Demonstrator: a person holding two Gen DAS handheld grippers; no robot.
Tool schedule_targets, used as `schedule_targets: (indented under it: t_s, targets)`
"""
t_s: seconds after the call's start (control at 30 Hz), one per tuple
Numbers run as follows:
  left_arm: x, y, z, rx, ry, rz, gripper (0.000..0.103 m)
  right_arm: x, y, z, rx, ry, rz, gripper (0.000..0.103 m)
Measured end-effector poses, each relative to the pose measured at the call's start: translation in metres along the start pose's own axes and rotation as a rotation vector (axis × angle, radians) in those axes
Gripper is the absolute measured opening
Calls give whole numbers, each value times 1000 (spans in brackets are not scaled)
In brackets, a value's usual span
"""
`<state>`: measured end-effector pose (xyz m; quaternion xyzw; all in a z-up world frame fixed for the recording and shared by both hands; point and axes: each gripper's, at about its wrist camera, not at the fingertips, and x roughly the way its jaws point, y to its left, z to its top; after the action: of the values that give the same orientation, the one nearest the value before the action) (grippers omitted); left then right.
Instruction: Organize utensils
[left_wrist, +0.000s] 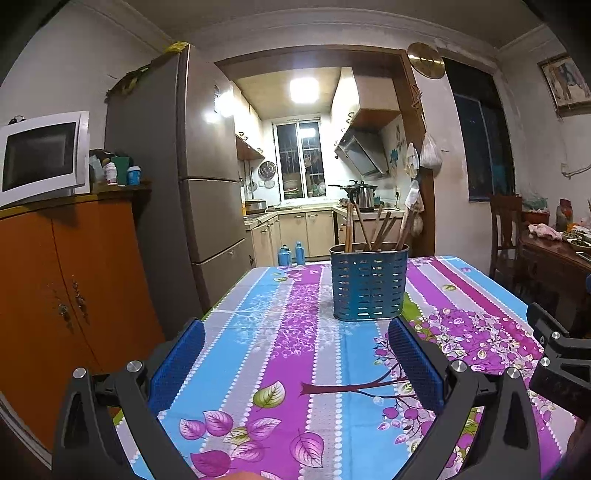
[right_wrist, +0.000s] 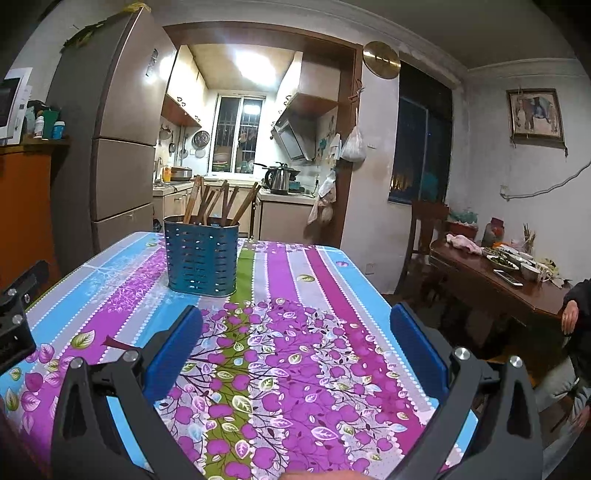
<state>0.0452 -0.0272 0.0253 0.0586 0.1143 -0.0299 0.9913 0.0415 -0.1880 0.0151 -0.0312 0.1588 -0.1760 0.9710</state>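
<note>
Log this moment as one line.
left gripper open, empty | right gripper open, empty | wooden chopsticks in blue perforated metal holder

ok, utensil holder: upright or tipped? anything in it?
Upright. The blue utensil holder stands flat on the table, and wooden chopsticks stick up out of its rim.
</note>
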Motion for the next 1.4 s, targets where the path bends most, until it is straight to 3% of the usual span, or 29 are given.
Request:
schedule_targets:
  t_s: [0.93, 1.4]
  targets:
    - [-10, 5, 11, 1, -29, 2, 99, -3, 8, 17, -19, -16, 44, 98]
    - [-6, 4, 13, 3, -26, -31, 99, -3, 3, 21, -5, -24, 48, 98]
